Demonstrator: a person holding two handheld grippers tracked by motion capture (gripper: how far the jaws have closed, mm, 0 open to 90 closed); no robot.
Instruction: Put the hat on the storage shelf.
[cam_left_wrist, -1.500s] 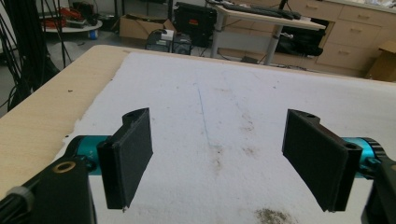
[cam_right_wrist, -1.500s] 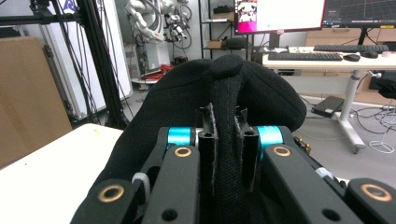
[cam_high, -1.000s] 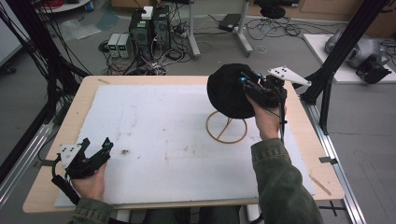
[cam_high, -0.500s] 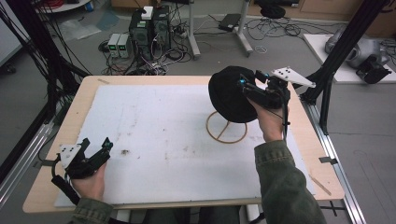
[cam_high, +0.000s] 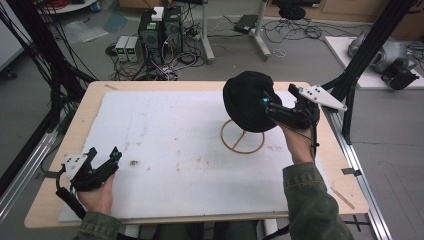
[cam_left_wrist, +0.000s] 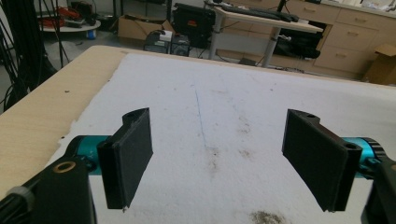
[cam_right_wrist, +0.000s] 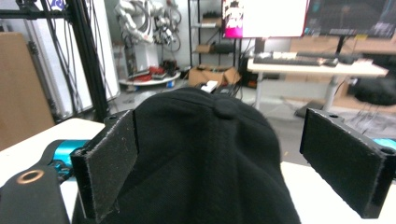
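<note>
Right gripper (cam_high: 272, 107): raised over the far right part of the surface, at the right side of the black cap (cam_high: 247, 100); its jaws have just been opening and now stand wide apart.
Right gripper view: the black cap (cam_right_wrist: 205, 158) sits between the two jaws; the left jaw lies against or just in front of the fabric, the right jaw stands clear with open room behind it, so nothing is clamped.
Black cap: perched on a wooden stand, crown towards the right gripper, top button (cam_right_wrist: 225, 107) in plain sight; it sits well above the surface.
Wooden stand: a round ring base (cam_high: 243, 137) lies flat on the white mat (cam_high: 175, 145), directly under the cap; the upright part is hidden by the cap.
Left gripper (cam_high: 102, 162): low over the near left corner of the mat, held in the person's left hand (cam_high: 97, 192), well apart from the cap.
Left gripper view: jaws spread wide, nothing between them but bare mat (cam_left_wrist: 224, 130) with a few brown stains.
Surface (cam_high: 75, 135): light wood, the white mat covering most of it.
Right sleeve (cam_high: 310, 200): olive green, coming in from the near edge.
</note>
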